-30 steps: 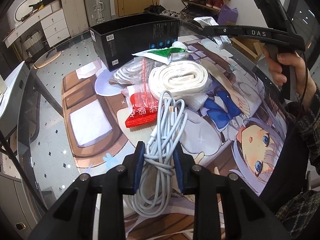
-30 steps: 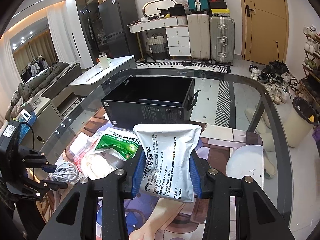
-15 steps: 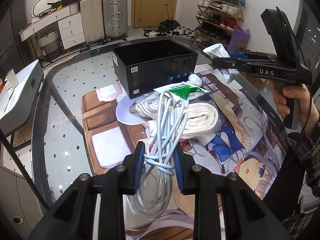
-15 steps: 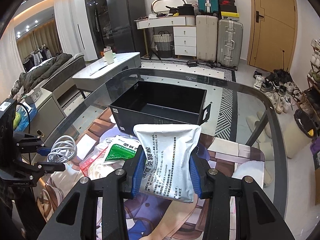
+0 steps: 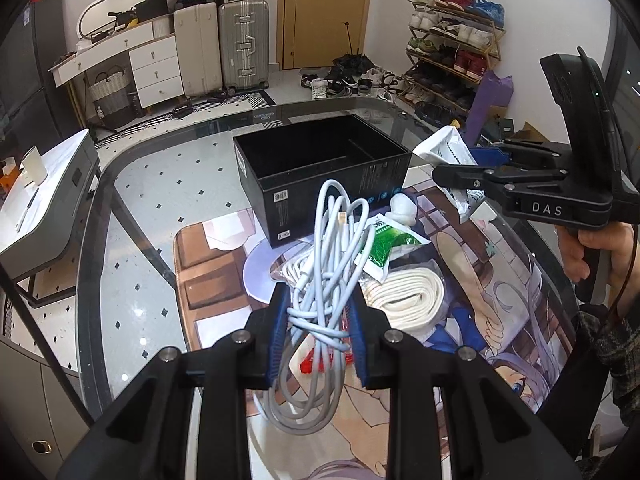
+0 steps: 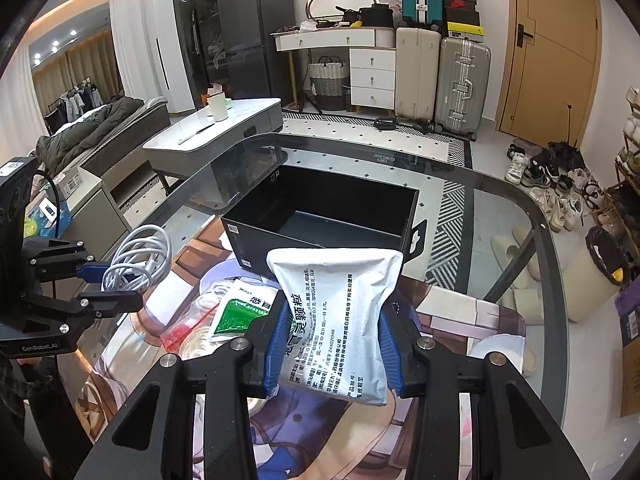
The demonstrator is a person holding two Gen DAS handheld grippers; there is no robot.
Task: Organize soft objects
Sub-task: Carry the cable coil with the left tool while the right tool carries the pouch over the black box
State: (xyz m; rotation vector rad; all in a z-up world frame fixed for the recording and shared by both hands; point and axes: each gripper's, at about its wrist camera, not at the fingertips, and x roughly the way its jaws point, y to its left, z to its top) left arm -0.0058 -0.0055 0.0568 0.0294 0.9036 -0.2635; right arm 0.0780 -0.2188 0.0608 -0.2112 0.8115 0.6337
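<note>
My left gripper (image 5: 318, 320) is shut on a bundle of white cable (image 5: 324, 272), held in the air above the pile on the printed mat. My right gripper (image 6: 334, 340) is shut on a white packet (image 6: 336, 312) printed with black text, lifted just short of the open black box (image 6: 320, 216). In the left wrist view the right gripper (image 5: 456, 178) and its packet (image 5: 444, 152) hang at the right of the box (image 5: 320, 184). In the right wrist view the left gripper (image 6: 112, 284) with the cable (image 6: 138, 258) is at the left.
On the mat (image 5: 500, 300) lie a green sachet (image 5: 384, 246), a rolled cream strap (image 5: 404, 296), a bagged white cord (image 5: 296, 270) and a red packet (image 5: 320, 362). The glass table (image 5: 140, 300) has a rounded edge. A hand (image 5: 600, 256) grips the right tool's handle.
Both grippers have risen with their loads. The cable bundle has come up off the mat and now hangs before the box; the packet has moved closer to the box.
</note>
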